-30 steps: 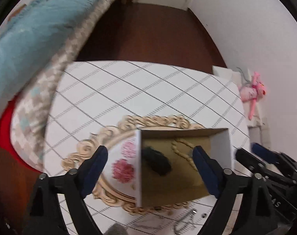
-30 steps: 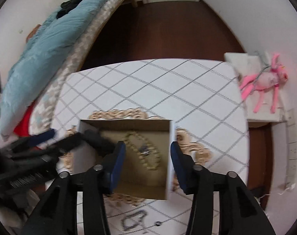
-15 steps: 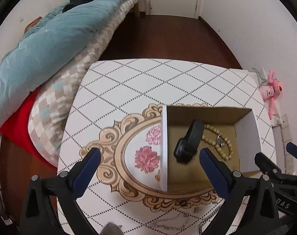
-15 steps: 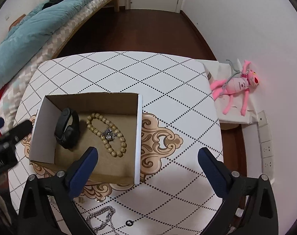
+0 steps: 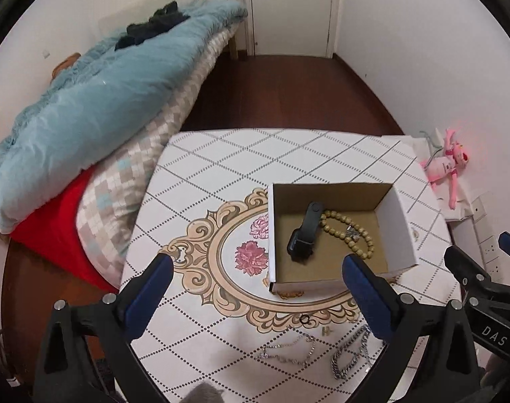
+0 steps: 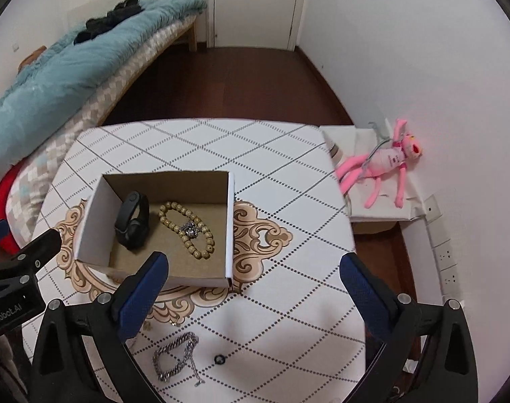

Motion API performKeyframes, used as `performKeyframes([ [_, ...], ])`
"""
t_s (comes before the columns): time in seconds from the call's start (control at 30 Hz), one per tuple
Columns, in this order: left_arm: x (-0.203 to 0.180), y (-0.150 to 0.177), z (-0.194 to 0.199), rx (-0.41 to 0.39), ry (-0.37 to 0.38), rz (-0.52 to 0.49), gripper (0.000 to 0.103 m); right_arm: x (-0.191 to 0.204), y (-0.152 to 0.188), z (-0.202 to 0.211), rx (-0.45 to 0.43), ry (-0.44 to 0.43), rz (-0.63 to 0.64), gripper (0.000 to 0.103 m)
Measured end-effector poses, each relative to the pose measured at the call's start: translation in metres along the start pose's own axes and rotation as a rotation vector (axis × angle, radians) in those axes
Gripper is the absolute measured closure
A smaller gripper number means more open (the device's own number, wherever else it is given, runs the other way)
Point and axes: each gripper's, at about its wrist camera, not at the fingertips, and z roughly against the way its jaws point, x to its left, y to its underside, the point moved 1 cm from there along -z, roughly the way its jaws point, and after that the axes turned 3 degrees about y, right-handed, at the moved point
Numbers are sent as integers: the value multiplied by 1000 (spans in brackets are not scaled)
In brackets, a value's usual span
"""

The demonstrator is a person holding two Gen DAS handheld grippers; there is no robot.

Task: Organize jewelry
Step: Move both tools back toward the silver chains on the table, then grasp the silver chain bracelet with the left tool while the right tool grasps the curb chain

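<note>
I see a white tabletop (image 6: 201,141) printed with a dotted diamond grid and a gold scrollwork oval with pink flowers. An open cardboard box (image 6: 87,228) sits directly on it, over part of the oval. On the near part of the tabletop lie a chunky silver chain (image 6: 174,356), a thin silver chain (image 5: 288,349), a small black ring (image 6: 218,358) and a small gold piece (image 5: 325,330), all apart from the box. I observe dark wooden floor (image 6: 241,84) beyond the far edge.
</note>
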Motion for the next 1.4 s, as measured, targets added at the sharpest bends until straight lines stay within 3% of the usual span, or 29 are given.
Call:
performKeyframes([
  [0.4, -4, 13, 49, -62, 33, 6, 0, -10, 10, 64, -98, -18, -25, 0],
  [0.53, -5, 19, 55, -54, 11, 11, 0, -13, 18, 76, -103, -51, -57, 0],
  [0.67, -2, 36, 39, -22, -26, -9, 0, -12, 36, 66, -47, -76, -77, 0],
  [0.87, 19, 89, -20, 140, -102, -2, 0, -2, 86, 5, 138, -163, -123, 1],
  [1.0, 38, 118, -45, 208, -127, 21, 1, 14, 118, -34, 258, -240, -173, 25],
  [1.2, 53, 138, -57, 237, -121, 18, 3, 41, 142, -63, 313, -240, -188, 37],
  [1.37, 55, 142, -60, 237, -94, 5, 3, 68, 153, -62, 242, -119, -69, 53],
  [1.4, 53, 143, -61, 236, -84, -1, 3, 71, 155, -61, 225, -140, -60, 66],
])
